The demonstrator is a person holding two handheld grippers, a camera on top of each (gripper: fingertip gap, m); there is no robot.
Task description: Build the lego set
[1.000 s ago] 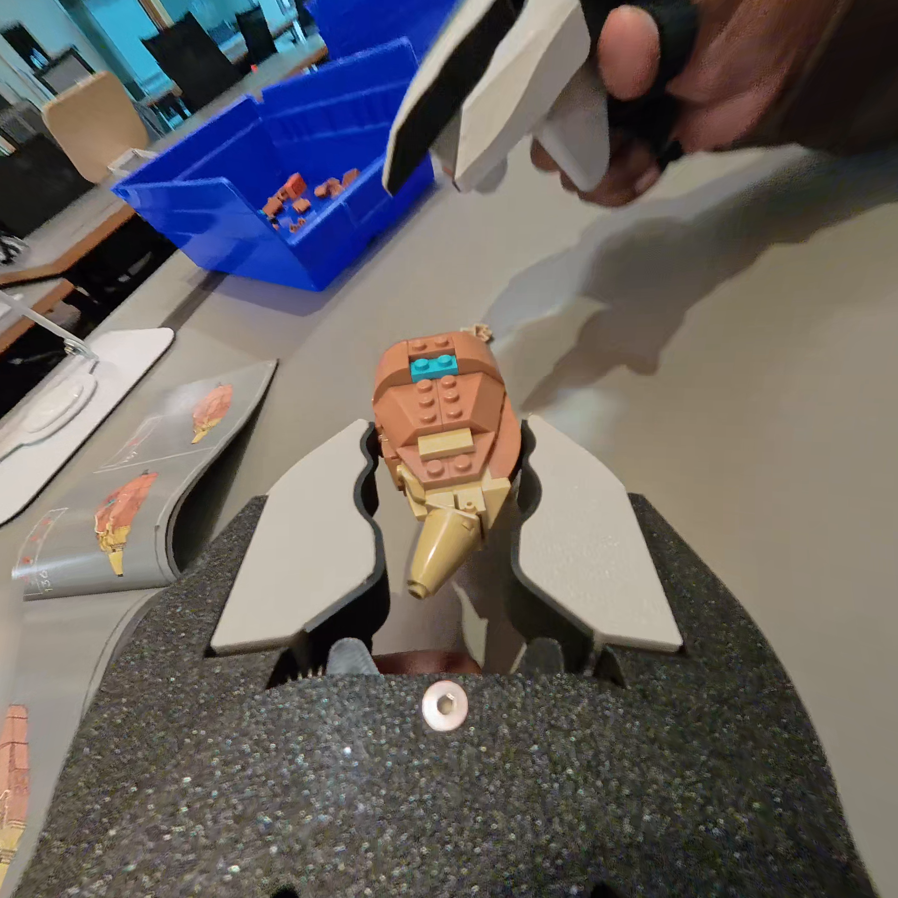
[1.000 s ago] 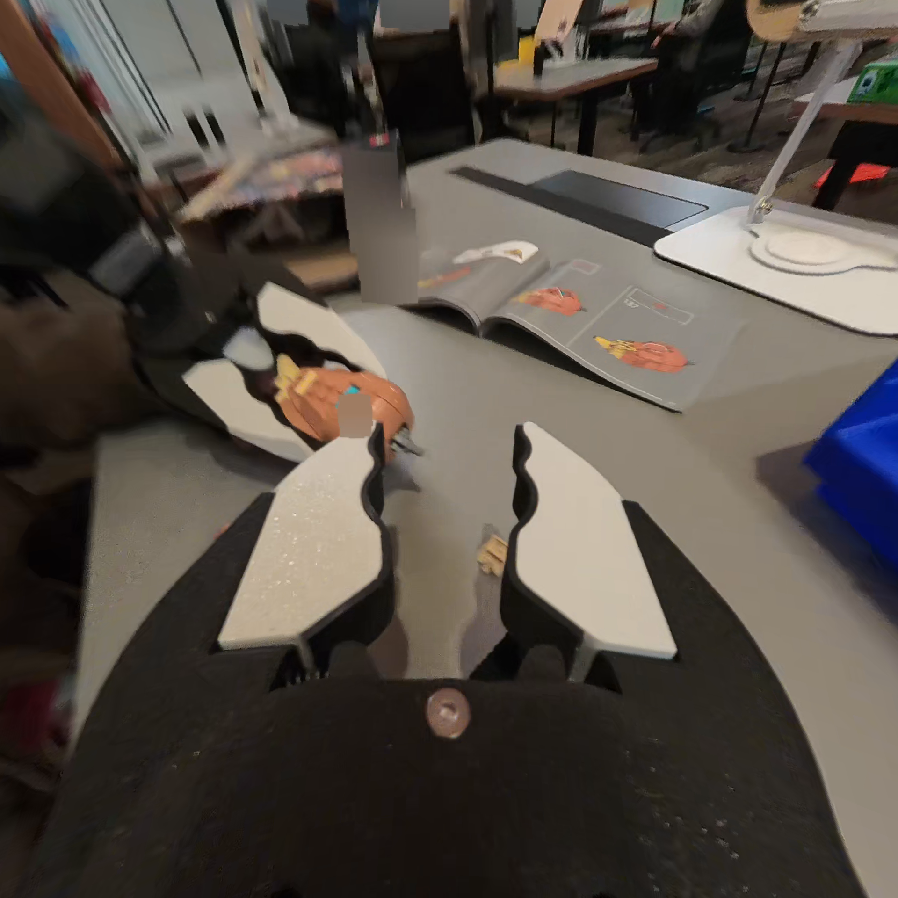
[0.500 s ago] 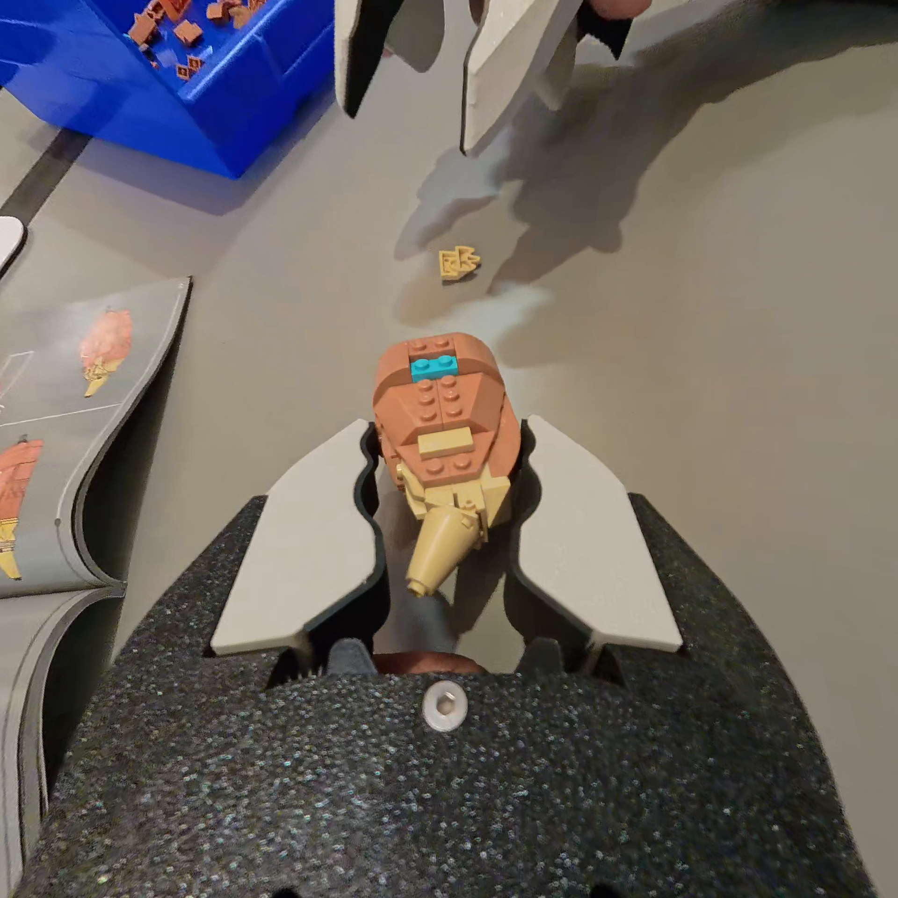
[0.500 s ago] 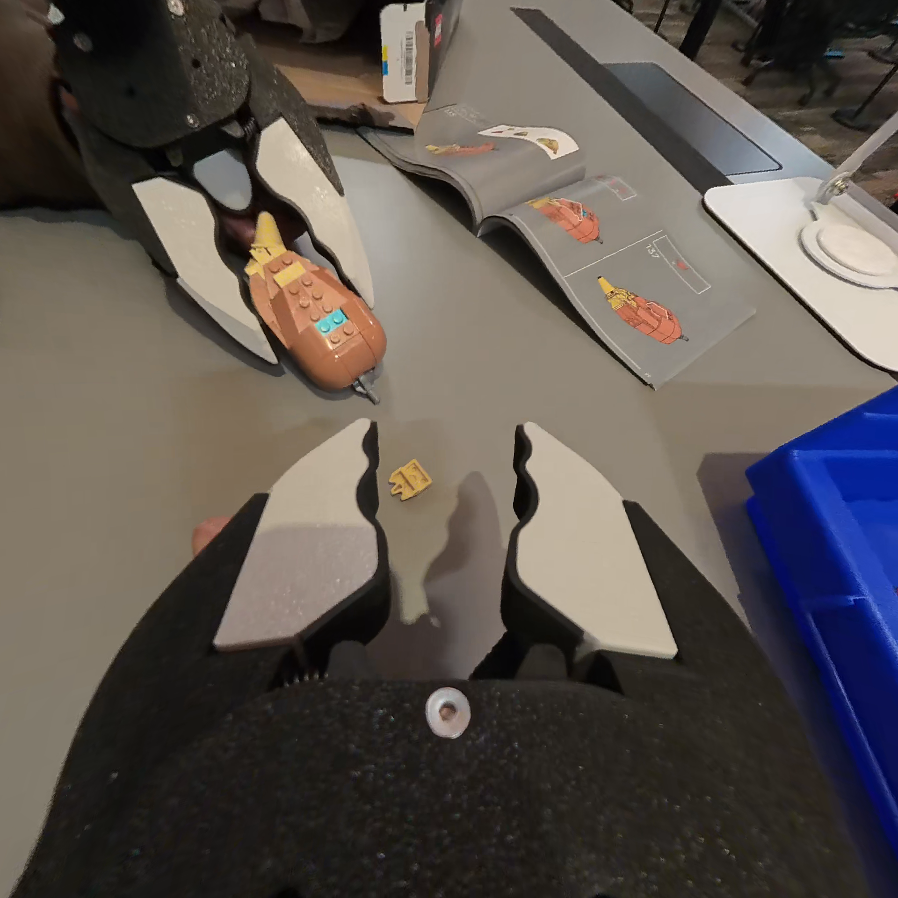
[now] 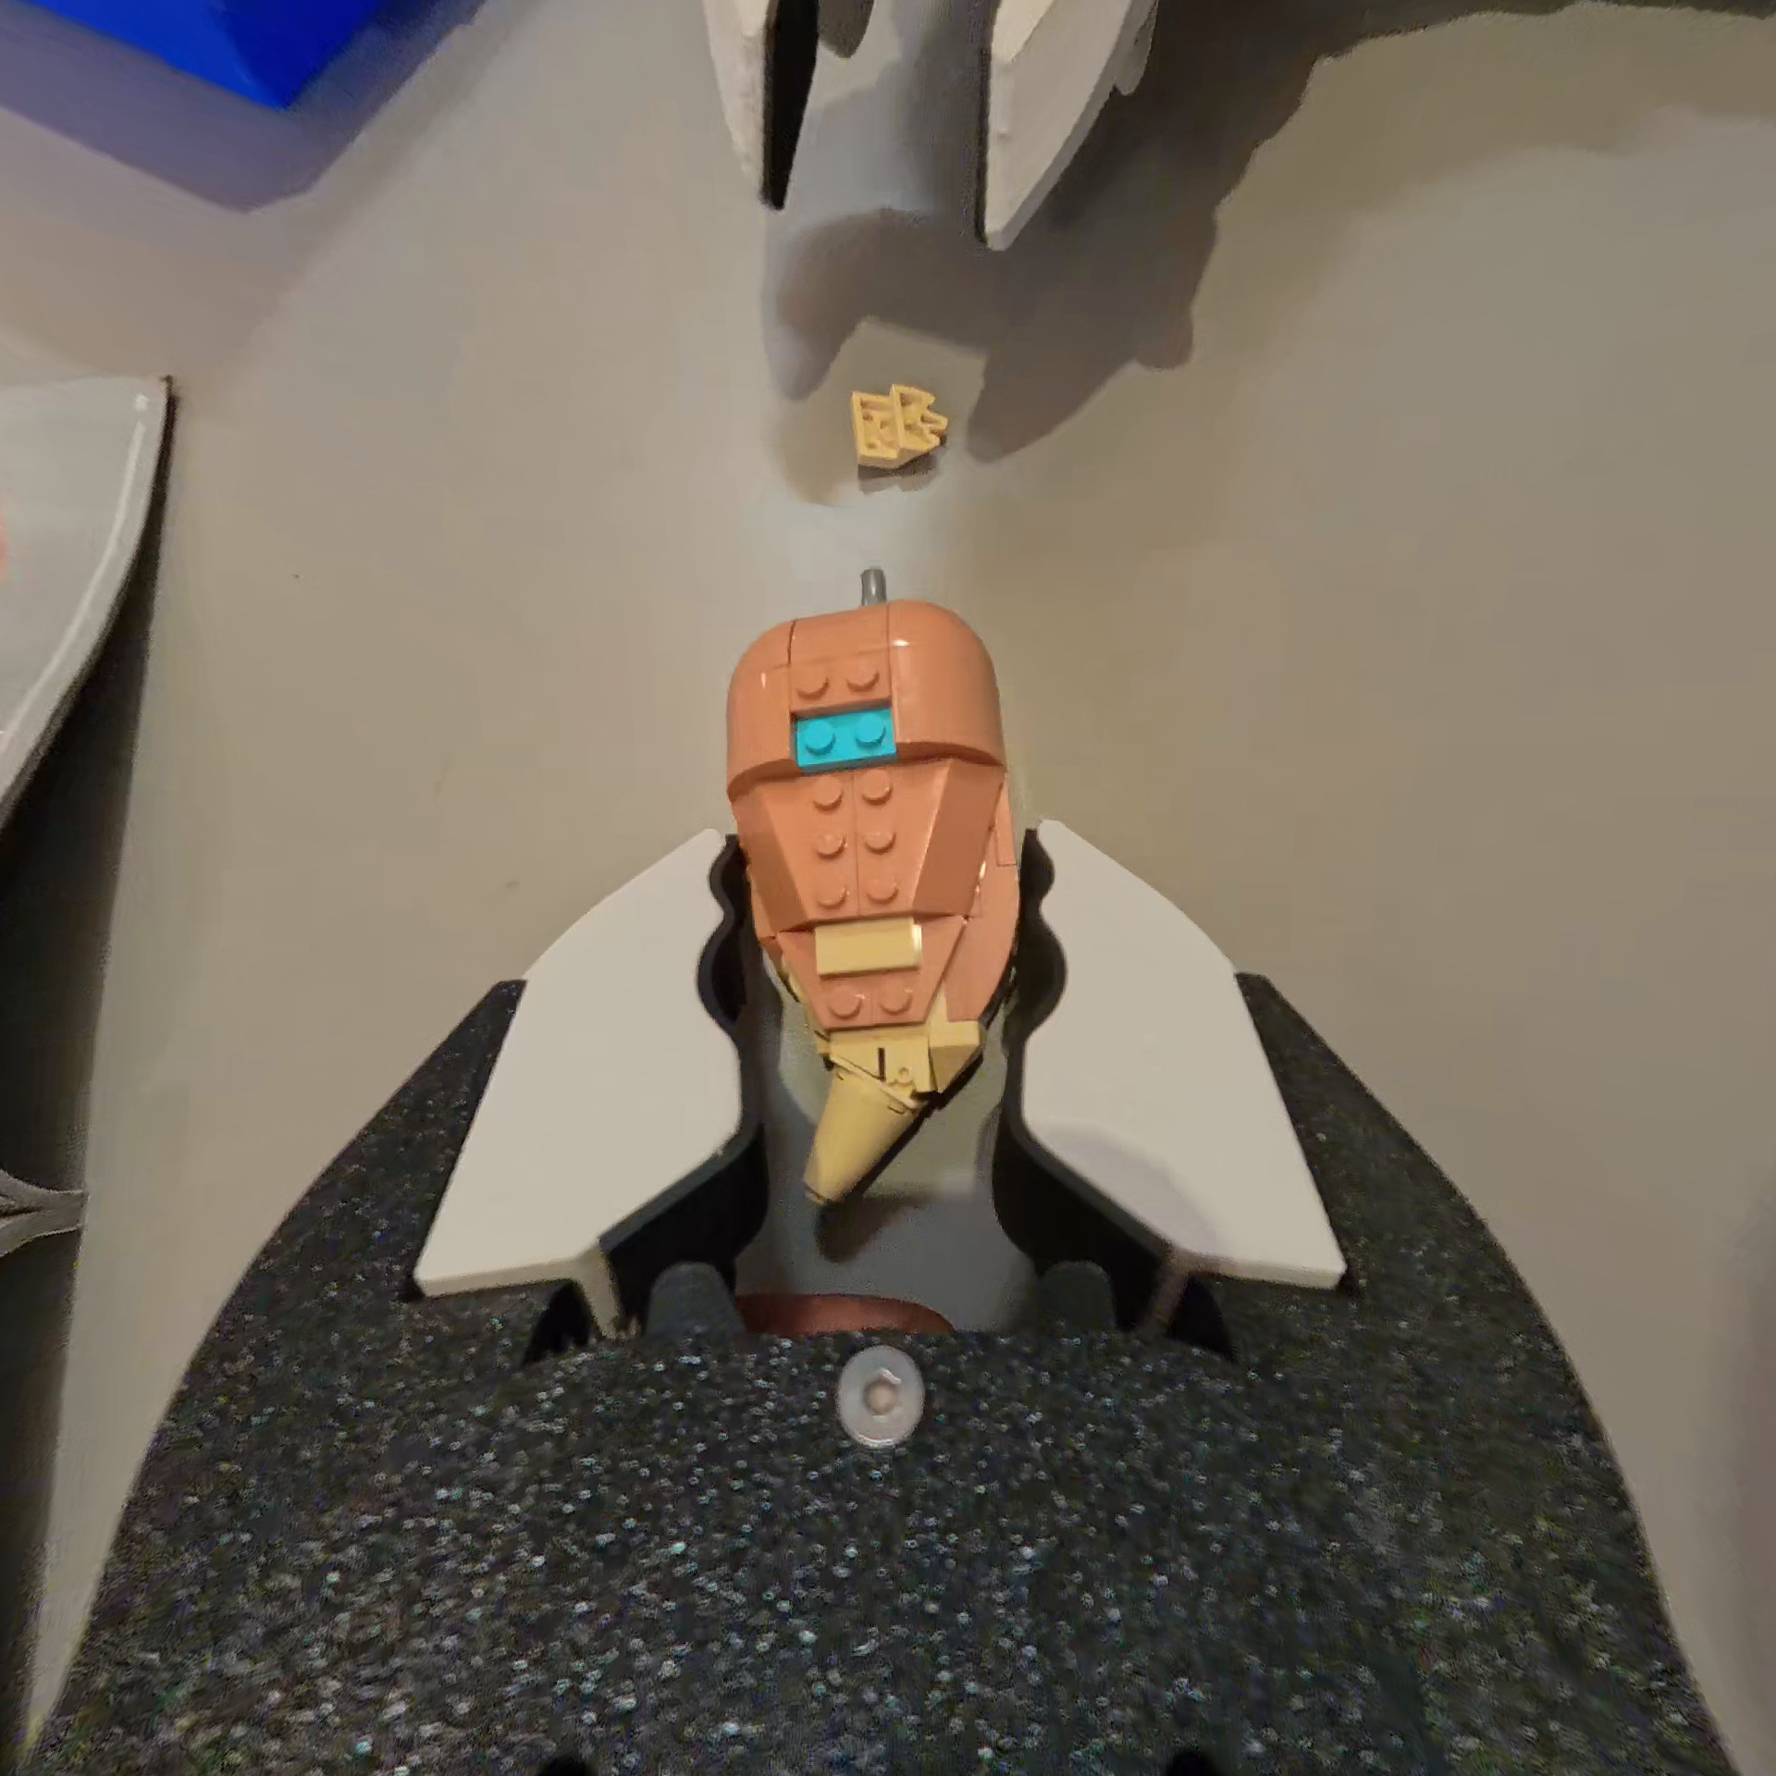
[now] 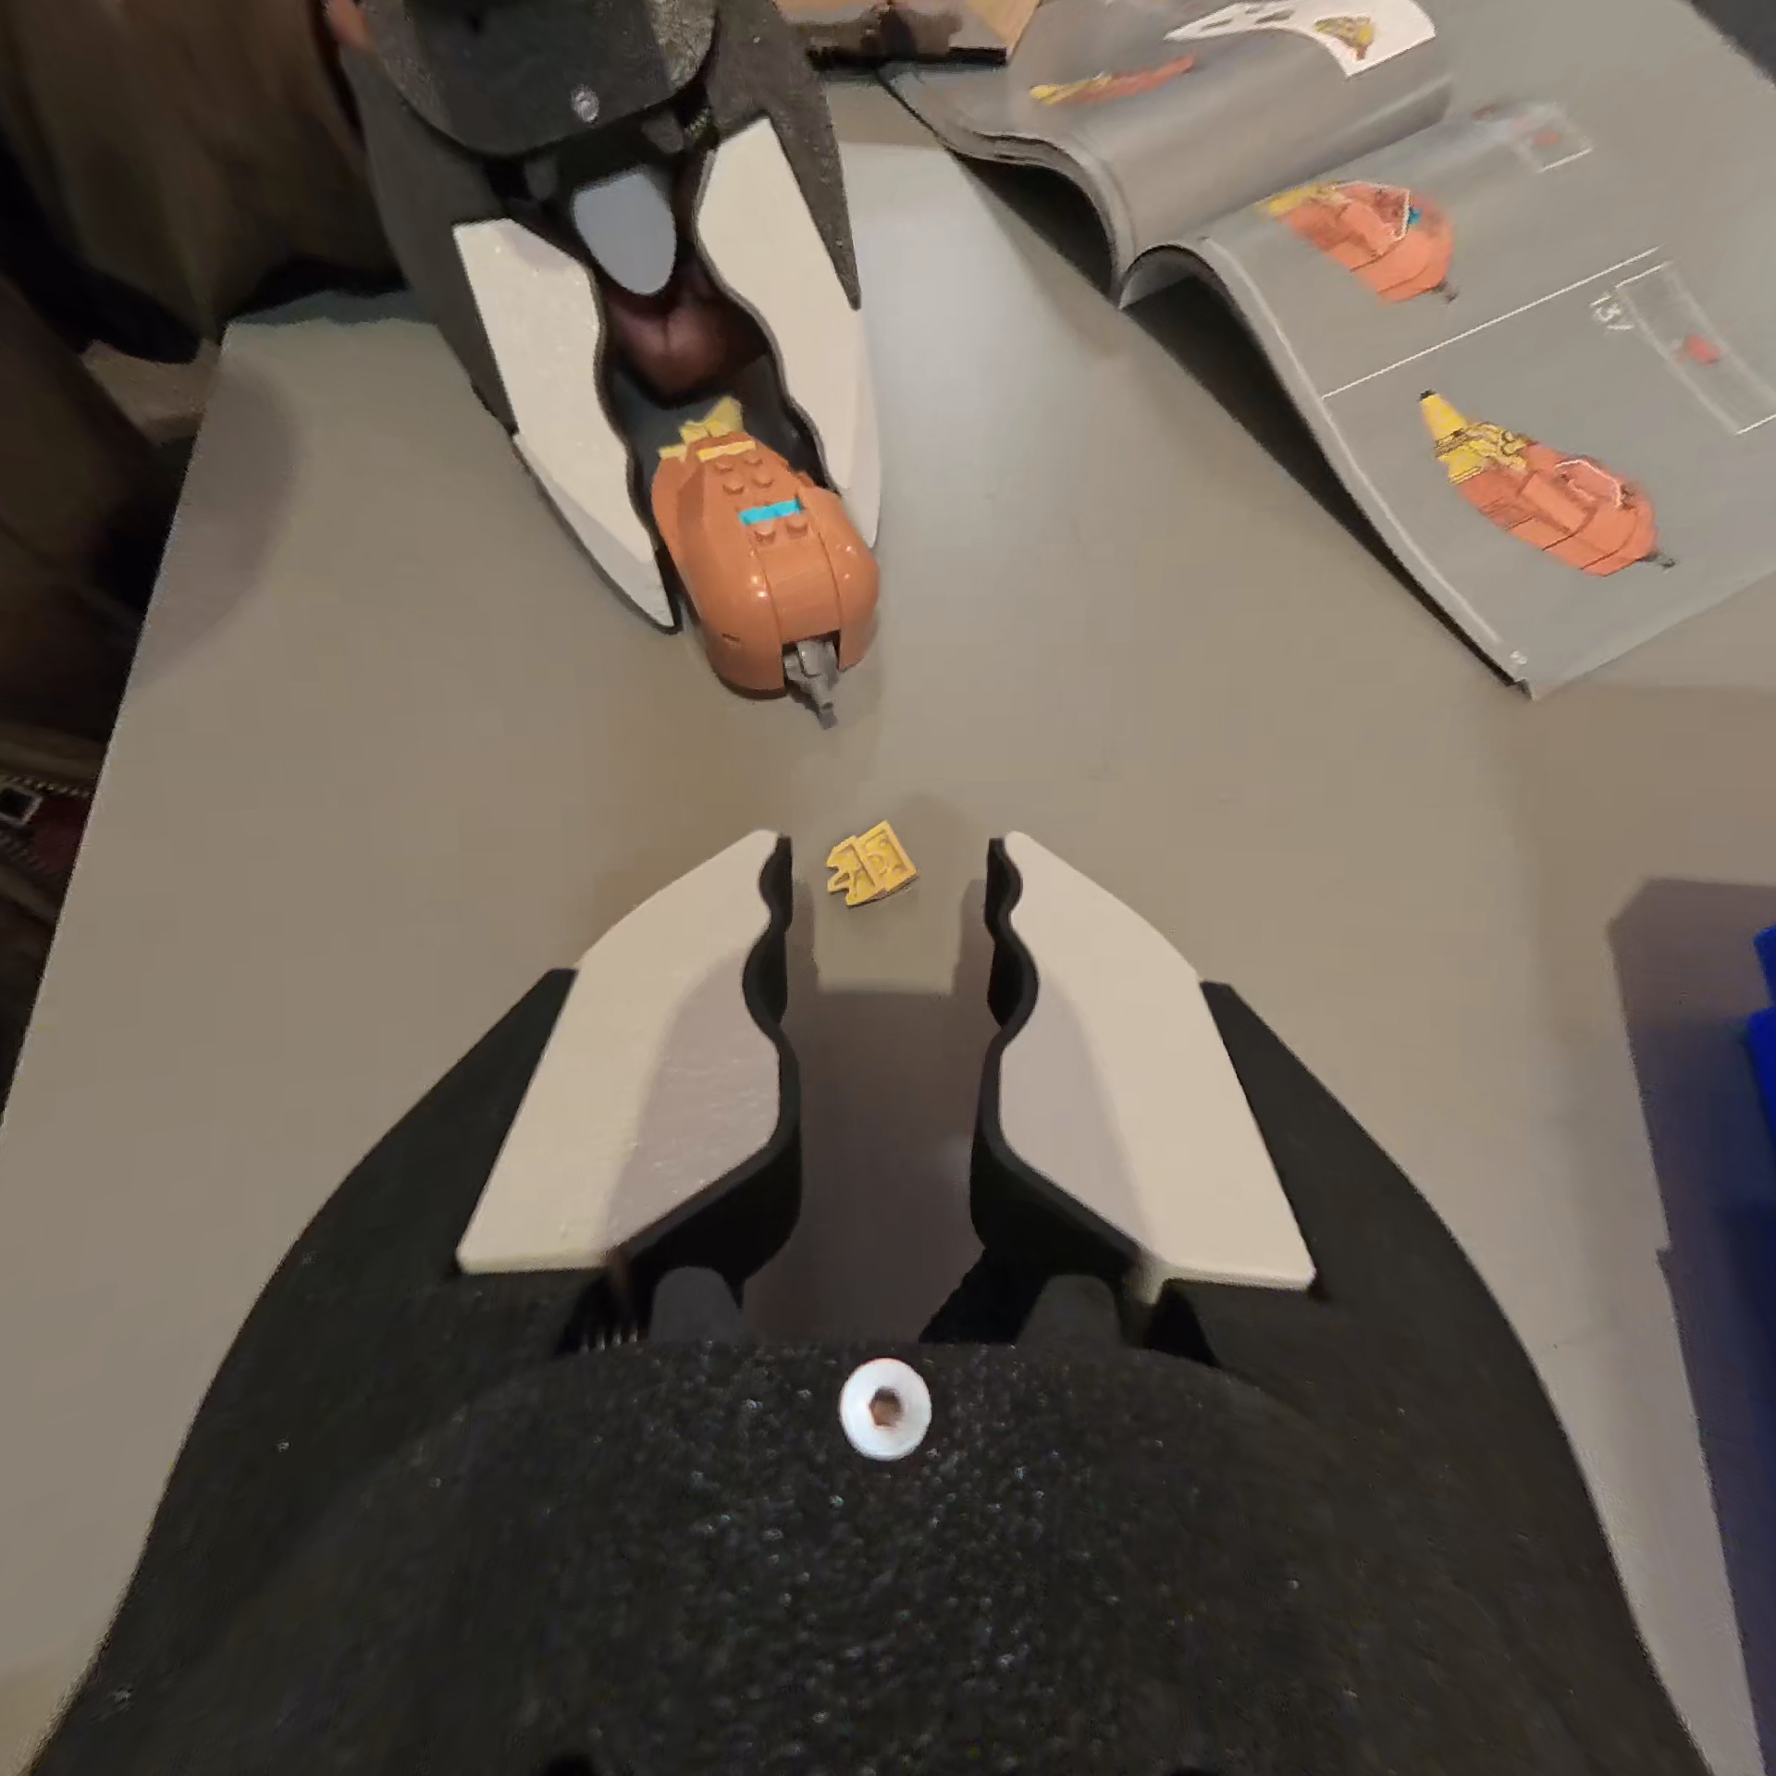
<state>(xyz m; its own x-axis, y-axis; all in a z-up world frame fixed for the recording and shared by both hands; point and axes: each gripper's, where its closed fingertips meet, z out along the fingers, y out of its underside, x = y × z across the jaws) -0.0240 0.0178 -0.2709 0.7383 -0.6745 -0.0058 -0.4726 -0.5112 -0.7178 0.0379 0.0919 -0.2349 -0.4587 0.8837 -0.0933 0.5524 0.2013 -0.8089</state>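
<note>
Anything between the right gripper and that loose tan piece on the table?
Nothing visible. The tan piece lies alone on bare table, just ahead of the right gripper, whose jaws are open and roughly lined up on it. The model, held in the left gripper, sits farther off.

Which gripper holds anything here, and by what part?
The left gripper clamps the brown lego model across its narrower rear sides. The right gripper is open, empty, above the tan piece.

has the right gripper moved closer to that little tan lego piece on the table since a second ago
Yes. The right gripper has come forward and down over the grey table; its open jaws now flank the small tan piece, which earlier lay farther ahead.
</note>
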